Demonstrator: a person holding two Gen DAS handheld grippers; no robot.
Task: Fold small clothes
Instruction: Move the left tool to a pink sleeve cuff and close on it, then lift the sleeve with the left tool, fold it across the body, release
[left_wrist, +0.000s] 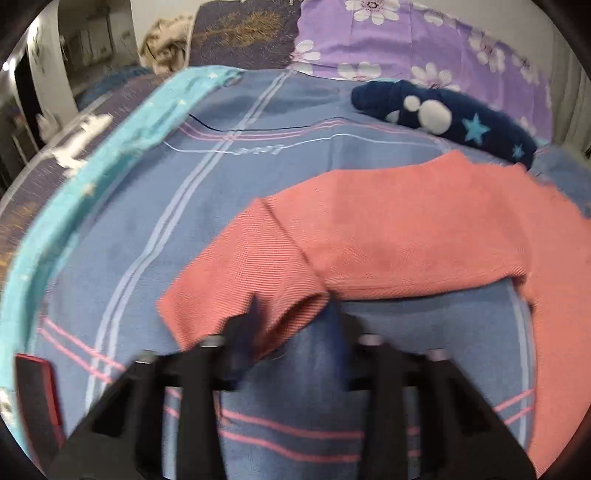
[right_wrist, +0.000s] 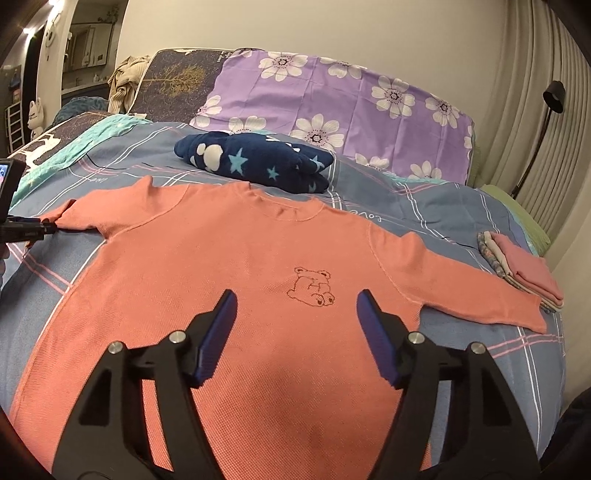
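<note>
Folding job at the sleeve stage, judging by the layout: salmon long-sleeve shirt (right_wrist: 229, 258) lies flat, front up, on the blue plaid bedsheet (right_wrist: 461, 206), body spread, both sleeves out to the sides, bear print (right_wrist: 314, 290) on the chest. Left gripper (left_wrist: 291, 314) is at the cuff of the shirt's left-hand sleeve (left_wrist: 251, 291); the view is motion-blurred, its fingers look nearly together with the cuff edge at or between them, but actual pinch can't be confirmed. In the right wrist view its tip sits right at that cuff end. Right gripper (right_wrist: 295, 325) hovers over the lower chest, jaws roughly two-thirds apart, nothing between them.

Handling guess: thin ribbed knit, light, floppy, will drape and drag on the sheet, not slippery, not fragile. Best holds are cuffs, shoulder seams, hem corners; a mid-panel pinch would bunch the fabric.

Room: bare sheet left of the sleeve and in front of the collar. Navy star-print fleece (right_wrist: 255, 162) lies just beyond the neckline, near but apart. Folded stack (right_wrist: 524, 273) sits close to the right-hand cuff, so that sleeve's swing is tighter. Purple floral pillow (right_wrist: 332, 96) is well back
</note>
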